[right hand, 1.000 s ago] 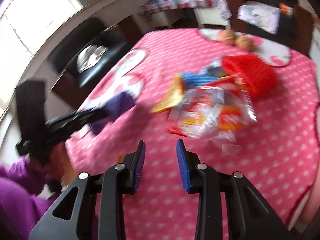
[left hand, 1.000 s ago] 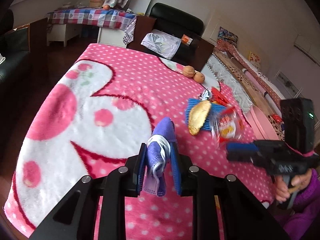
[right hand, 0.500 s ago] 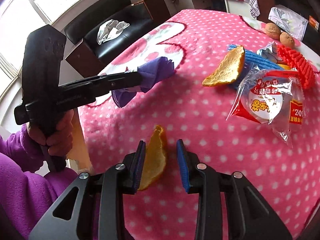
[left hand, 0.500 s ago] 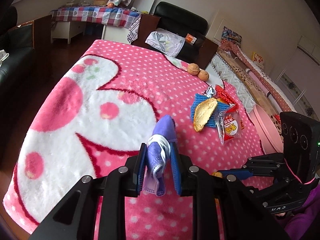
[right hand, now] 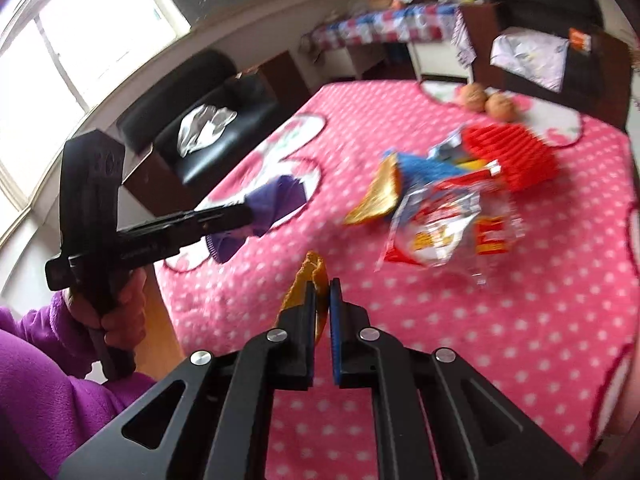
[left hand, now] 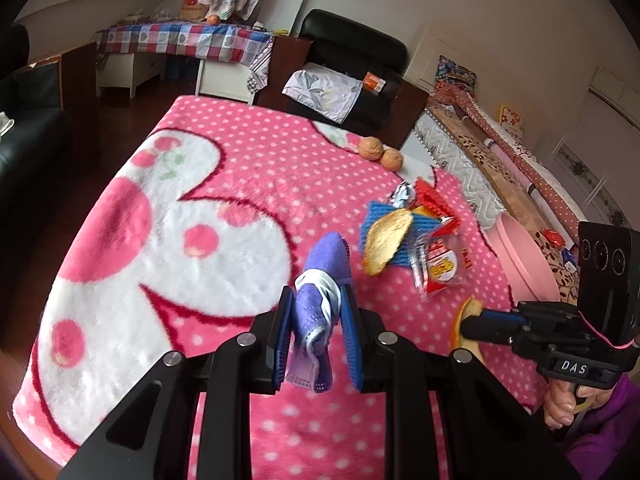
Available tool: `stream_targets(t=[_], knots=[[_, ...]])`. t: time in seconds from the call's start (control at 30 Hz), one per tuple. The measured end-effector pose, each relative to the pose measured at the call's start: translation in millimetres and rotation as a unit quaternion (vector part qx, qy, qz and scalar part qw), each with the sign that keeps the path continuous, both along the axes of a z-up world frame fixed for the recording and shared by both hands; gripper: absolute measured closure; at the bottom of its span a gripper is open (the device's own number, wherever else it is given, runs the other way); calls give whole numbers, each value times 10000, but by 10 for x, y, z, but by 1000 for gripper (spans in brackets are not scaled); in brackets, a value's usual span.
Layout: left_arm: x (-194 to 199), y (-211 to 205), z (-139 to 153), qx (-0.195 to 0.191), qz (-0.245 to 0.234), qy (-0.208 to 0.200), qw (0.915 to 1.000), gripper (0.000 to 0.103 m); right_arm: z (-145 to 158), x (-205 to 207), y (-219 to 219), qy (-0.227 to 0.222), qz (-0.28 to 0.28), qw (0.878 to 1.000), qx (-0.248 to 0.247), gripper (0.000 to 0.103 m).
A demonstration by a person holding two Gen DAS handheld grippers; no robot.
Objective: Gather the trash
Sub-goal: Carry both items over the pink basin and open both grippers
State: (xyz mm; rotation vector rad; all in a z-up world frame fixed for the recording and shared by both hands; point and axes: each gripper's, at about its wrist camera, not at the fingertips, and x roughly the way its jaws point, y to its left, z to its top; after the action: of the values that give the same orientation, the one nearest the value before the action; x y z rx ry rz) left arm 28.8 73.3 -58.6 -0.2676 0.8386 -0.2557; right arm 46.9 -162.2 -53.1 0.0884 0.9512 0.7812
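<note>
Trash is what I'm gathering, and in the left wrist view my left gripper (left hand: 318,330) is pinching the purple cloth (left hand: 320,280), exactly as it was a second ago, held above the pink dotted blanket (left hand: 248,152). What's new sits low on the right: my right gripper (left hand: 466,326), which was hovering bare over the snack wrapper (left hand: 438,266) a second back, now has the small orange peel (left hand: 466,314) at its tip. The bigger peel (left hand: 386,242) lies on the blue mat (left hand: 384,216), and the pink bin (left hand: 524,258) stands just beyond the blanket's edge, near the right gripper.

In the right wrist view my jaws, spread a second ago, are pressed together on that orange peel (right hand: 308,276), which sticks up above the pads, apparently clear of the blanket. So I judge one more scrap is secured and ready for the bin. Left on the blanket: the wrapper (right hand: 444,228), the big peel (right hand: 378,196), foil, a red mat (right hand: 510,160) and two walnuts (right hand: 486,100). My left gripper (right hand: 250,210) with its cloth hangs to the left, not in my way
</note>
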Motion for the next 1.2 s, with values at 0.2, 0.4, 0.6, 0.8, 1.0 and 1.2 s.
stream_targets(t=[0.2, 0.4, 0.6, 0.8, 1.0, 1.2], knots=[[57, -236, 172, 0, -279, -168, 9995, 81, 140, -2, -297, -280, -554, 9981, 55, 96], [145, -603, 302, 7, -636, -322, 9975, 81, 242, 6, -665, -500, -1201, 9914, 152, 96], [273, -1071, 443, -41, -1137, -494, 9923, 81, 315, -18, -1167, -671, -1941, 9785, 204, 96], [417, -1661, 575, -162, -1772, -552, 9825, 81, 346, -102, -1706, -915, -2932, 9516, 94, 96], [531, -2339, 641, -127, -2376, -590, 9695, 81, 249, -165, -2226, -894, -3721, 9239, 22, 96], [643, -2877, 570, -147, -2820, -461, 9582, 81, 113, -180, -2612, -756, -4185, 9051, 69, 96]])
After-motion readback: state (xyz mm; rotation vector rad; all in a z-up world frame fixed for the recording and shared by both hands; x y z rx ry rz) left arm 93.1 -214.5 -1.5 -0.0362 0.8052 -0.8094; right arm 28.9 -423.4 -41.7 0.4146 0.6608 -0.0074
